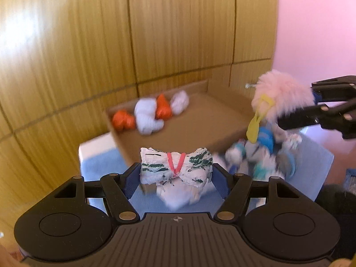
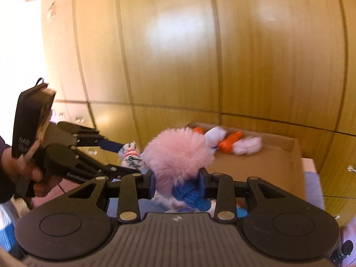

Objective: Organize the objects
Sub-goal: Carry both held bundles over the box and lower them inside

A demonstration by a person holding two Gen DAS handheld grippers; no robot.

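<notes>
Left wrist view: the left tongs (image 1: 176, 173) are clamped on a white bundle with green marks (image 1: 175, 166), tied at its middle by a red band (image 1: 175, 163); the blue pads press its two ends and it hangs clear above a blue cloth (image 1: 98, 166). Beyond it stands an open cardboard box (image 1: 200, 120) holding two orange bundles (image 1: 123, 121) and two pale white bundles (image 1: 148, 116) along its far wall. At the right, the right tongs (image 1: 287, 120) reach in from the edge, closed on a pink fluffy toy (image 1: 282, 93) with a yellow tag (image 1: 255, 126) and blue knitted parts hanging below. Wooden panels (image 1: 89, 44) fill the background.

Right wrist view: the right tongs (image 2: 178, 182) are together on the pink fluffy toy (image 2: 178, 153), gripping just above its blue knitted scarf (image 2: 189, 192). To the left, a hand (image 2: 31, 173) holds the left tongs (image 2: 128, 158), which carry the white bundle with green marks (image 2: 131, 155). The cardboard box (image 2: 278, 162) sits behind, bundles inside.
</notes>
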